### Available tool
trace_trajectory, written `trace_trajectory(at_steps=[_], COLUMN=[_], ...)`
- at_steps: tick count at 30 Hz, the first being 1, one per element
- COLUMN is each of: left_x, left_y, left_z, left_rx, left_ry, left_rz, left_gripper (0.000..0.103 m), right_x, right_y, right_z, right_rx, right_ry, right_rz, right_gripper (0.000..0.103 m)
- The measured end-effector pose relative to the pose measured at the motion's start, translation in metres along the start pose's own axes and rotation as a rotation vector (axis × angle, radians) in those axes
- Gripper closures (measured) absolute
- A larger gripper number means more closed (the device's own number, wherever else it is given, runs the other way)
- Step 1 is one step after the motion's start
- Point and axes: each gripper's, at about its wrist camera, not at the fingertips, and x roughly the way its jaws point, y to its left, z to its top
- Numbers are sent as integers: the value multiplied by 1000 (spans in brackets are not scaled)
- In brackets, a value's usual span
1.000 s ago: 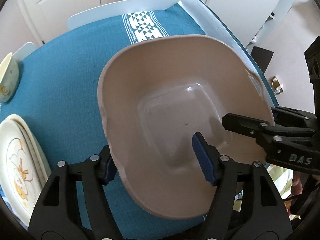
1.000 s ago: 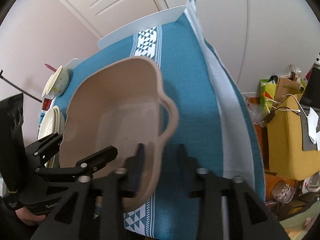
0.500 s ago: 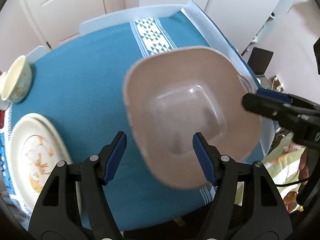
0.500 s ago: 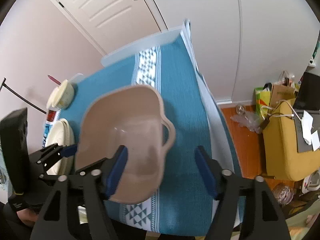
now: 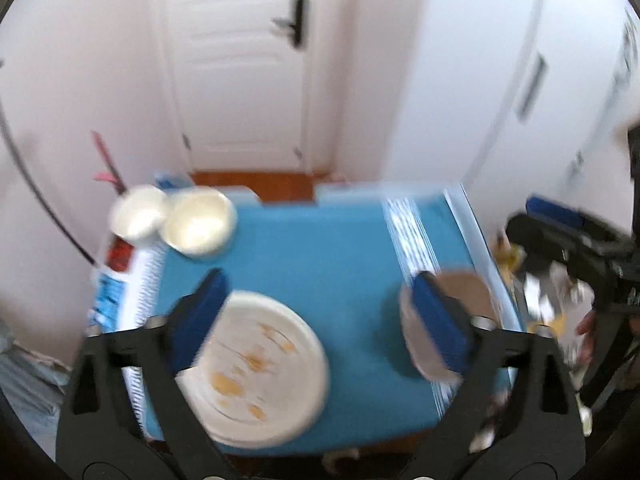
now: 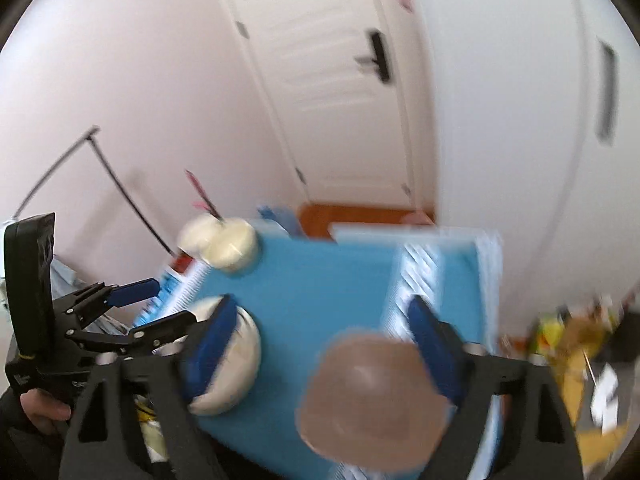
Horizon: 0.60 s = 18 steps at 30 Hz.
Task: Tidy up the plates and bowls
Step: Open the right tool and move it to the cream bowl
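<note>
The left gripper (image 5: 320, 312) is spread wide with nothing between its blue pads (image 5: 198, 316), held above the table (image 5: 320, 248) and looking down at it; the right gripper (image 6: 320, 344) is likewise spread and empty. Both views are blurred. The left wrist view shows the whole cream plate (image 5: 260, 368), round and lying flat by the table's near left corner, with orange markings on its face and what may be a second rim under it, though the blur hides that. The right wrist view shows only part of that plate (image 6: 240, 360), behind the right gripper's left finger. The tan bowl (image 6: 372, 396) sits upright near the table's near right corner, its mouth facing up and nothing visible inside; the right wrist view shows it almost whole between the fingers, while the left wrist view shows only a slice (image 5: 468, 292) behind the left gripper's right finger. Its long axis cannot be told through the blur. Two cream bowls (image 5: 198, 226) stand touching at the far left corner, mouths up, insides pale. A white patterned stripe (image 5: 408, 236) runs along the blue cloth near the right edge. A white door (image 6: 340, 92) stands beyond the far edge.
</note>
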Motion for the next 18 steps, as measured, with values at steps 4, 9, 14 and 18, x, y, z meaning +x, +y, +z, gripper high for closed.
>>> trace_trajectory(at_steps=[4,9,14,18], left_x=[-5,21,76,131], left_y=[56,126,185,221], left_z=[26,39,42,34], left_rx=[-70,-178,-274,-334], left_ry=[-39,16,125,222], left_rz=[68,89,60,28], left_gripper=[0,0,0,2], right_x=[31,94,174,242], right_y=[33,74,97,97], right_z=[31,58,76,72], right_rx=[-19,-91,-66,1], right_ry=[-51,63,179,320], right_rz=[87,71,12,3], right_gripper=[1,1,1,1])
